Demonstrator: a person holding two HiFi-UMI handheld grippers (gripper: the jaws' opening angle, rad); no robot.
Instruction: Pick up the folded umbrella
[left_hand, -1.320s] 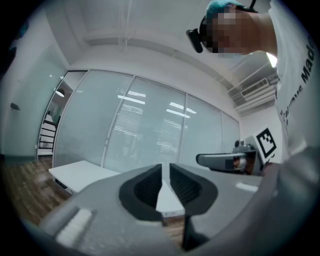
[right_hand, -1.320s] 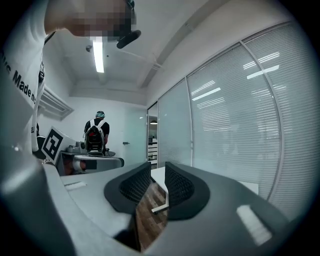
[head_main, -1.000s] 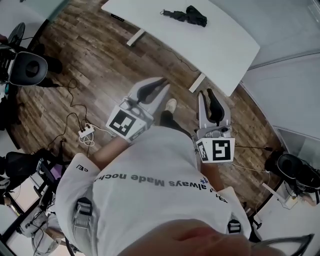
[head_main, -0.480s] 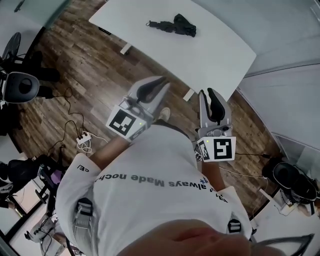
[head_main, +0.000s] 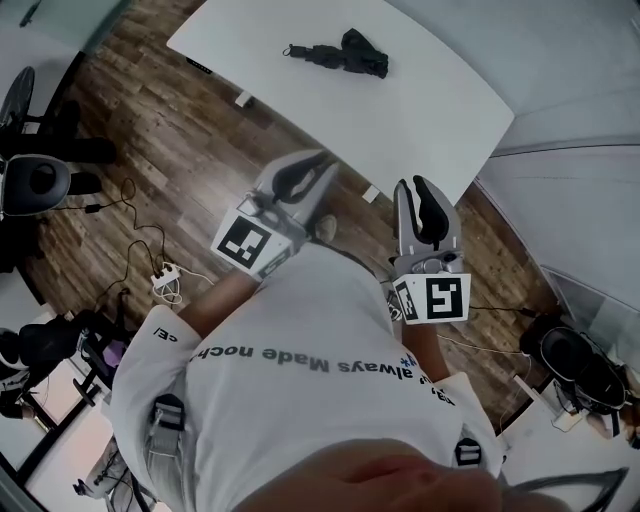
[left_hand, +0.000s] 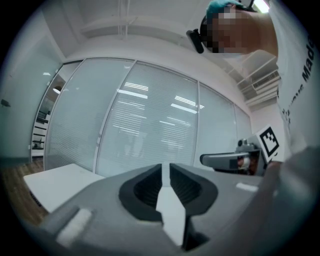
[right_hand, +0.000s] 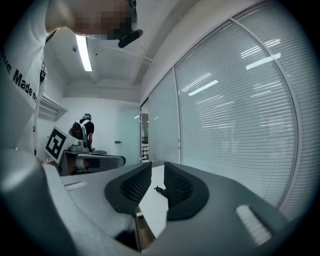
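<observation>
Currently the folded umbrella (head_main: 336, 56) is found on the white table (head_main: 440, 110), well beyond the left gripper (head_main: 318, 165) and right gripper (head_main: 420, 186), both clenched empty; jaws should be opened before it is reached.

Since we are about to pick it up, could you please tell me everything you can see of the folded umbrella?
The folded umbrella is black and looks like fabric, loosely bunched at its right end in the head view and tapering to a slim end at the left. It lies flat on the white table, nothing else touching it.
</observation>
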